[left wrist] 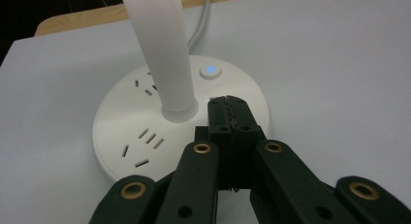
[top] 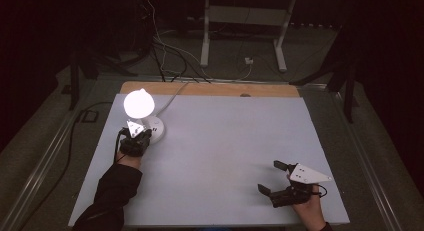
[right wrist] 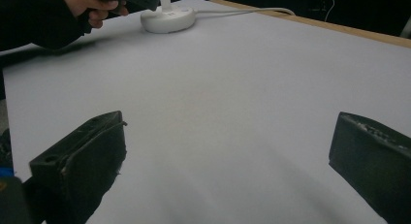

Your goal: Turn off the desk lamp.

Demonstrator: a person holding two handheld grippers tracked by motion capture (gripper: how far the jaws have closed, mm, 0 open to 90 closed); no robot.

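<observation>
A white desk lamp stands at the table's far left, its round head lit. Its disc base carries socket slots and a round button glowing blue. In the left gripper view the white stem rises from the base. My left gripper is shut with nothing in it, its tips over the base a short way before the button; whether they touch it I cannot tell. My right gripper rests open near the front right, jaws wide apart over bare table.
The lamp's white cable runs off the back edge over a wooden strip. The grey table top spreads between the two grippers. In the right gripper view the lamp base and the other hand sit far off.
</observation>
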